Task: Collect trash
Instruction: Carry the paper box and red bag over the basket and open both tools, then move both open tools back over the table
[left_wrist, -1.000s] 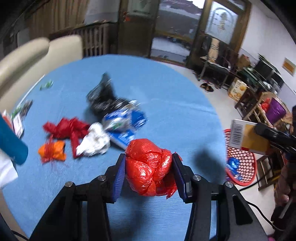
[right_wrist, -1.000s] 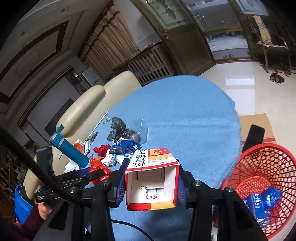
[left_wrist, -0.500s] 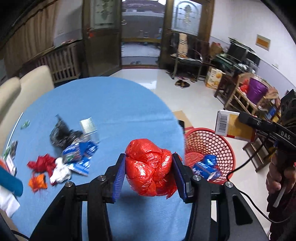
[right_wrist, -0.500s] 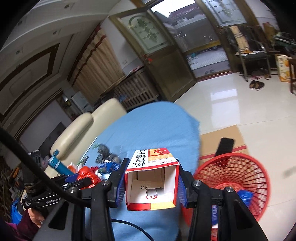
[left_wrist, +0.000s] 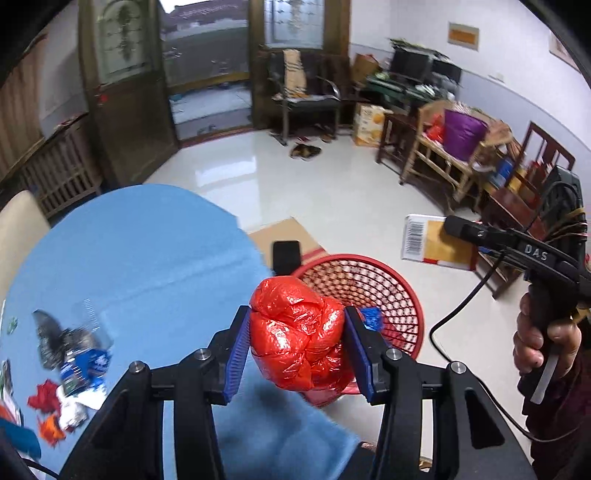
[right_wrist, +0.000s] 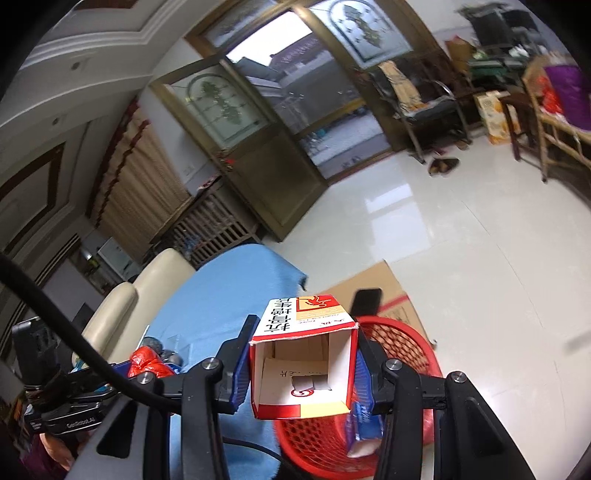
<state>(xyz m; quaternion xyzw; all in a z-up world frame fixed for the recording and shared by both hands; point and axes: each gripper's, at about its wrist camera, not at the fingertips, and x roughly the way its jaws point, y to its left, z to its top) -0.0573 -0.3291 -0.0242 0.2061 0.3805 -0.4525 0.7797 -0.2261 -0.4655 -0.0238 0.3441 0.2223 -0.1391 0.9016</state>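
Observation:
My left gripper (left_wrist: 295, 350) is shut on a crumpled red plastic bag (left_wrist: 299, 336), held over the table's edge just in front of the red mesh basket (left_wrist: 369, 280) on the floor. My right gripper (right_wrist: 303, 369) is shut on an open red-and-white carton (right_wrist: 303, 354), above the same basket (right_wrist: 402, 339). In the left wrist view the carton (left_wrist: 436, 240) and right gripper (left_wrist: 454, 227) hang to the right of the basket. A blue wrapper (right_wrist: 364, 421) lies inside the basket.
The round table has a blue cloth (left_wrist: 155, 258). A pile of trash (left_wrist: 70, 365) lies at its left: black, blue, white, red and orange scraps. Flattened cardboard (right_wrist: 384, 288) and a black phone (left_wrist: 286, 254) lie beyond the basket. Cream chairs (right_wrist: 155, 273) stand behind the table.
Both grippers swung from over the table toward the red basket, keeping hold of the red bag and the carton. The trash pile has slid to the left of the view.

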